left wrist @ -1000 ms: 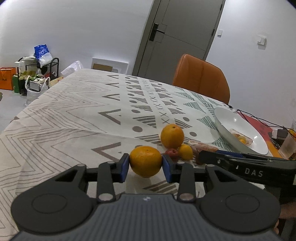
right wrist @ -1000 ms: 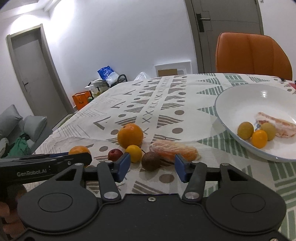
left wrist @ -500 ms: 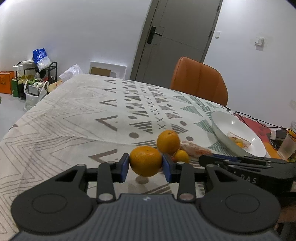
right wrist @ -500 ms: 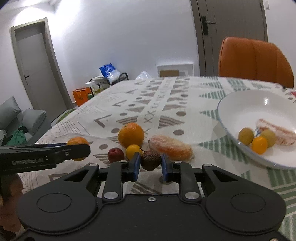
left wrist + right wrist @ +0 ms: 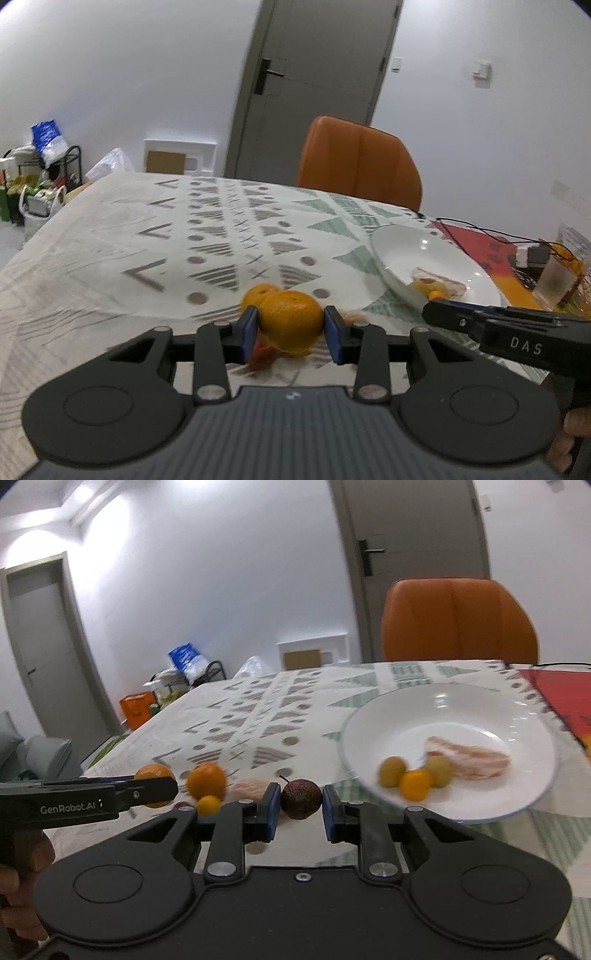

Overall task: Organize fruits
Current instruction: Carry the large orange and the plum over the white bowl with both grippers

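Both fruits now ride lifted, nearer the white plate (image 5: 532,716).
Left gripper (image 5: 291,332) clamps the firm orange (image 5: 291,320); right gripper (image 5: 297,806) pinches the small brown fruit (image 5: 301,798) (probably light, slippery) mid-body.

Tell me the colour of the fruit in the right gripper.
Dark brownish-red fruit, clearest in the right wrist view.

White walls, grey door (image 5: 310,85), orange chair (image 5: 358,162) behind patterned tablecloth (image 5: 110,251) — cluttered rack (image 5: 40,173) (far left).
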`<control>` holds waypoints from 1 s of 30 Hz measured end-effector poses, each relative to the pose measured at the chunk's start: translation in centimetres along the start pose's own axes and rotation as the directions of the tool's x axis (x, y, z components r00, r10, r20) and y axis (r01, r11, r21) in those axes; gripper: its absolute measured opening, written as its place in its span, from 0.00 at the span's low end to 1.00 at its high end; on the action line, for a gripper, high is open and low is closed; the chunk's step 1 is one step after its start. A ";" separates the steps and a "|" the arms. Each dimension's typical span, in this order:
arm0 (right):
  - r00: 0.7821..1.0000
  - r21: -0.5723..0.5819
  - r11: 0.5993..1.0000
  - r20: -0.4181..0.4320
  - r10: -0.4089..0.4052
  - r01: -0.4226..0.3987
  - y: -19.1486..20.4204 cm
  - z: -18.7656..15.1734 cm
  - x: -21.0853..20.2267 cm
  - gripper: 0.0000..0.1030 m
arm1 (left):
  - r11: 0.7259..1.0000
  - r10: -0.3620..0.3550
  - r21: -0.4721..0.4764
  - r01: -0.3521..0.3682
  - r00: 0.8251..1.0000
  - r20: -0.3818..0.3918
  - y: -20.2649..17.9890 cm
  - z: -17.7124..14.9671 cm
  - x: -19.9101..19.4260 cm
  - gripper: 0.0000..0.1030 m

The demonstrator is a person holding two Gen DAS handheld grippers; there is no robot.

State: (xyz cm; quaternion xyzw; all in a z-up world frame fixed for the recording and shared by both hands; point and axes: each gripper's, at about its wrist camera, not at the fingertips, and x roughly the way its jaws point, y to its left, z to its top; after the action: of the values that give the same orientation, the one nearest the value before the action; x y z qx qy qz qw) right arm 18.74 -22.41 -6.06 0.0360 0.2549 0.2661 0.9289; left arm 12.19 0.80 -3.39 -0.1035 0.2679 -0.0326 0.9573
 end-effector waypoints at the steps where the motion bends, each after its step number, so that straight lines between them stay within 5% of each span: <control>1: 1.000 0.006 1.000 0.007 -0.008 0.008 -0.4 0.1 -0.2 0.22 | 1.000 -0.006 0.005 0.006 1.000 0.001 -0.4 0.1 0.1 0.36; 30: 0.985 0.112 0.982 0.071 -0.159 0.151 -8.5 0.4 -3.1 0.22 | 0.980 -0.126 0.151 0.127 0.992 -0.013 -8.8 2.7 5.0 0.36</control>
State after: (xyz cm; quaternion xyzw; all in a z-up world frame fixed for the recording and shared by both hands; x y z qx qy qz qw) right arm 20.72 -31.25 -5.99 0.0762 0.2338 0.1774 0.9529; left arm 17.83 -7.89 -1.82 -0.0472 0.2593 -0.1137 0.9579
